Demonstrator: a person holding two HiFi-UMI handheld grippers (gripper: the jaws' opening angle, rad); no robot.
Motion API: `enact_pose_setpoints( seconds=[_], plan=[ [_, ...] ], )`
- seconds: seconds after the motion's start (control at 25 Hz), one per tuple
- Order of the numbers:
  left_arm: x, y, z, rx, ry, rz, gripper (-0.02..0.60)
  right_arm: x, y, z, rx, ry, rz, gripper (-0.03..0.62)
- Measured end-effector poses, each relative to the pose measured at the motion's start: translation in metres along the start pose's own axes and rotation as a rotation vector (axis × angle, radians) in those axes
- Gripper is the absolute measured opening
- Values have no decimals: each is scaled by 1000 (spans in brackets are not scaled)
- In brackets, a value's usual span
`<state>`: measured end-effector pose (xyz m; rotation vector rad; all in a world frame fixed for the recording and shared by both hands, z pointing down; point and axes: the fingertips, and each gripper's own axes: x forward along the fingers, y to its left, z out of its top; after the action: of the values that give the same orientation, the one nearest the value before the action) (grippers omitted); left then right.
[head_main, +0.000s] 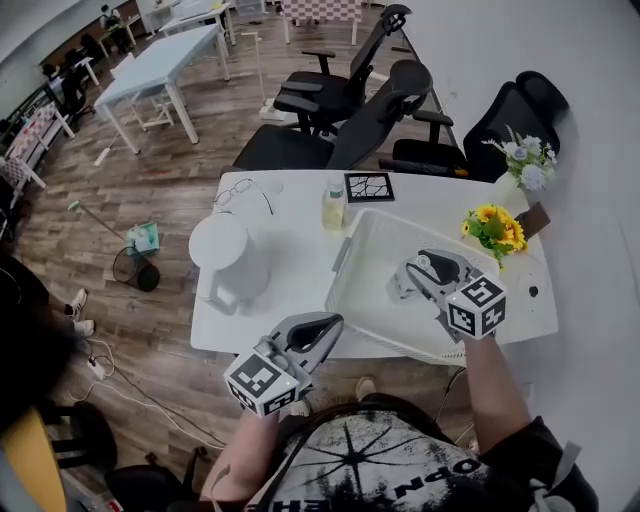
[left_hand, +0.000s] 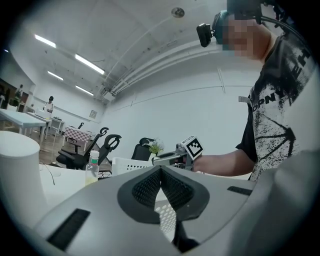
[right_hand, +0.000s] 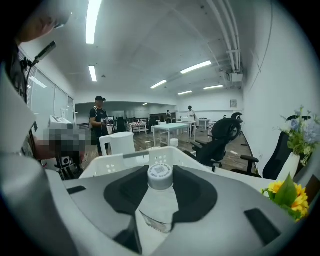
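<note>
Right hand-held gripper (head_main: 415, 272) is clenched on a clear bottle (right_hand: 157, 210) with a white cap, jaws pressing on both sides just under the cap. It holds the bottle over the open white basket (head_main: 350, 292), which sits on the right half of the white counter (head_main: 300, 270). Whether the bottle touches the basket floor can't be told.

Left hand-held gripper (head_main: 330, 325) has its jaws pressed together at the tips with nothing between them. It sits at the near edge of the counter, just beside the basket's near-left corner, well apart from the right one.

On the counter:
- White kettle (head_main: 225, 255) left of the basket, near the left gripper.
- Small bottle of yellowish liquid (head_main: 333, 205) upright behind the basket's far-left corner.
- Framed picture (head_main: 369, 187) just beside that small bottle.
- Glasses (head_main: 240, 190) at the far-left edge.
- Yellow flowers (head_main: 495, 227) at the basket's right side, white flowers (head_main: 525, 160) further back by the wall.

Black office chairs (head_main: 350, 120) stand behind the counter; wooden floor, more tables at the back.
</note>
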<state>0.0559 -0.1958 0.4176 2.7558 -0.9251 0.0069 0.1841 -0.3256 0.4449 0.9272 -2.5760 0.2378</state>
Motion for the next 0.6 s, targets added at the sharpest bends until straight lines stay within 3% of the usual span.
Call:
enact_pose_setpoints(
  seconds=[0.36,0.6],
  plan=[
    [-39,8,9,-11,-26,1,11,-25,34,96,-56,-210,-37,161],
    [-64,14,10,-2,-33,11,11,-35,70,151,-91,-324,0,161]
  ],
)
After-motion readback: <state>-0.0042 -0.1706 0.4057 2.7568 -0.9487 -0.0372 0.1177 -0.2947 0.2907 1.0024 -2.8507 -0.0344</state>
